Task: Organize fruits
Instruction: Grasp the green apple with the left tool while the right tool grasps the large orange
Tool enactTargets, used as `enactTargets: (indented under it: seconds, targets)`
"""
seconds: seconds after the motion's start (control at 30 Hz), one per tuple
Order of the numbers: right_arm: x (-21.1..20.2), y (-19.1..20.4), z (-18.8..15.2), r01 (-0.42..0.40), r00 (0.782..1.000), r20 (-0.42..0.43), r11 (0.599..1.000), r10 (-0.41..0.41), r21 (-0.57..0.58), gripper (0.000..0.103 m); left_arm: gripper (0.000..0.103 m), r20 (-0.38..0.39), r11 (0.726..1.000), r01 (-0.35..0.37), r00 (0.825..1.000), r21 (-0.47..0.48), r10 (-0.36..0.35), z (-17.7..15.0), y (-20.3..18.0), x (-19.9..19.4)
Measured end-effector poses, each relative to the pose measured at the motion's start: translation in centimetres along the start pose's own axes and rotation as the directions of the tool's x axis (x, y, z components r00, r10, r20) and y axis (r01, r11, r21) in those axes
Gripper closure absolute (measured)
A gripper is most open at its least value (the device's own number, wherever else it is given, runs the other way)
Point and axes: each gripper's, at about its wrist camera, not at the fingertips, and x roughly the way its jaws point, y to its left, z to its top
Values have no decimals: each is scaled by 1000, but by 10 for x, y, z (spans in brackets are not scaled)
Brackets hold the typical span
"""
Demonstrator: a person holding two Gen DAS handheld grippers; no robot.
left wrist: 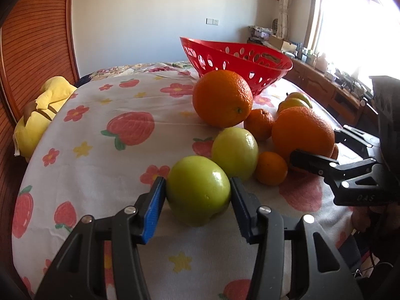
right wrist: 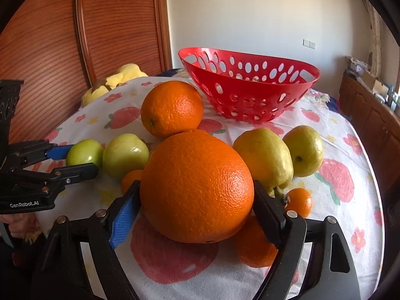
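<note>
While both grippers point down at the fruit on the bed, each has one piece between its pads: the left gripper (left wrist: 197, 195) pinches a green apple (left wrist: 198, 190) across its middle, the blue pads (left wrist: 153, 212) touching both flanks, and the right gripper (right wrist: 196, 212) is spread wide around a large orange (right wrist: 197, 187), the pads meeting its sides at the widest part; whether they press firmly yet I cannot tell for sure, though contact looks made on both sides. That apple's skin is smooth and glossy, so it looks firm but slippery, best taken at its equator as it is. By contrast the orange looks heavy for its size, with dimpled peel that should give the pads some bite; a hold below the widest line would risk squeezing it upward. Just beyond the left gripper lie a second green apple (left wrist: 235, 153) and a small mandarin (left wrist: 271, 168), touching one another. Past the right gripper sit another large orange (right wrist: 172, 108), two yellow-green pears (right wrist: 263, 160) and more mandarins. Farthest ahead stands the red perforated basket (right wrist: 250, 87) on the flowered bedsheet (left wrist: 112, 95), apparently empty, the likely home for the fruit.
</note>
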Motion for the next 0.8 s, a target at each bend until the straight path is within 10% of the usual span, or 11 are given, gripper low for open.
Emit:
enactTargets:
  seconds: [0.8]
  targets:
    - [-11, -2, 1, -40, 999, 29, 999, 39, 23, 19, 52, 36, 1000, -4, 999, 1, 4, 3, 1, -17]
